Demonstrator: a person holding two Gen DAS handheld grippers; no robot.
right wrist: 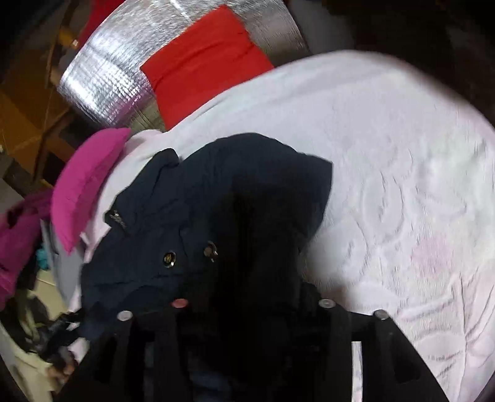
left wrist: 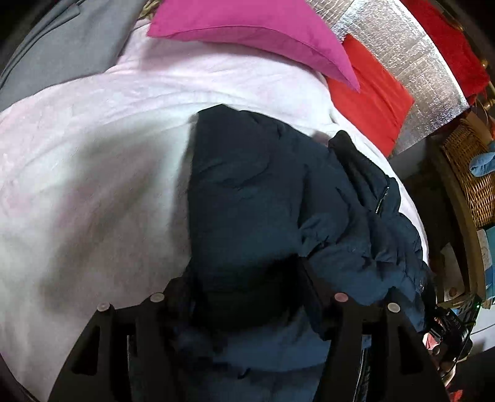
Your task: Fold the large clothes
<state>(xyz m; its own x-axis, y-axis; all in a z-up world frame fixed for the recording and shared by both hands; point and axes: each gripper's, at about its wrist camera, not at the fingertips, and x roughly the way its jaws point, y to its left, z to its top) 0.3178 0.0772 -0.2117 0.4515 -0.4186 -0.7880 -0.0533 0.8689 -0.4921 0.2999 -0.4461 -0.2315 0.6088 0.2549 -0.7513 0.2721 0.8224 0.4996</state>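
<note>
Both grippers are buried in dark fabric: left gripper [left wrist: 247,297] and right gripper [right wrist: 250,309], jaws partway apart, a firm grip cannot be told. Navy jacket [left wrist: 263,185] is seen bunched on the pale bedspread [left wrist: 92,154]; folding is judged barely begun, no neat fold yet.

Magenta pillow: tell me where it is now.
The magenta pillow lies at the far edge of the pale pink bedspread, beside the red cushion and beyond the navy jacket.

Open pale bedspread [left wrist: 92,185] left of the bunched navy jacket [left wrist: 263,191]; magenta pillow [left wrist: 247,27] and red cushion [left wrist: 368,96] beyond
</note>
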